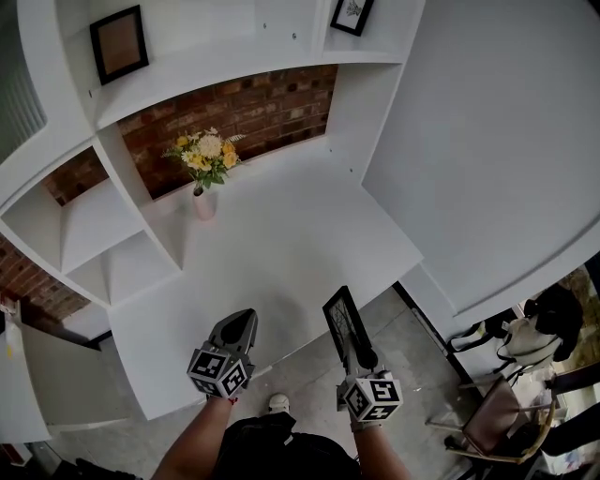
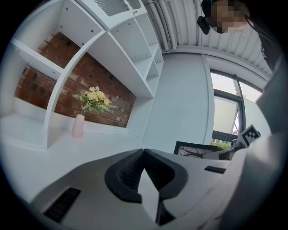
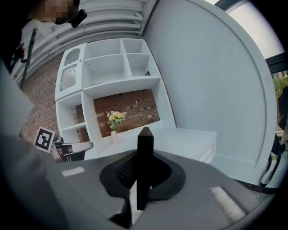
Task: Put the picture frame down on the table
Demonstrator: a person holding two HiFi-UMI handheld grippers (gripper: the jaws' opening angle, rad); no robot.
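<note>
My right gripper (image 1: 360,354) is shut on the lower edge of a black picture frame (image 1: 343,322) and holds it upright over the front edge of the white table (image 1: 281,244). In the right gripper view the frame (image 3: 145,143) shows edge-on as a black bar between the closed jaws of the right gripper (image 3: 143,173). My left gripper (image 1: 244,321) hovers beside it at the table's front edge, shut and holding nothing. In the left gripper view the jaws of the left gripper (image 2: 144,152) meet at their tips, and the picture frame (image 2: 197,148) shows at the right.
A pink vase of yellow and white flowers (image 1: 205,169) stands at the back of the table against a brick wall. White shelves rise at the left and above, carrying two other black frames (image 1: 119,44) (image 1: 352,14). A chair (image 1: 497,422) and bags stand on the floor to the right.
</note>
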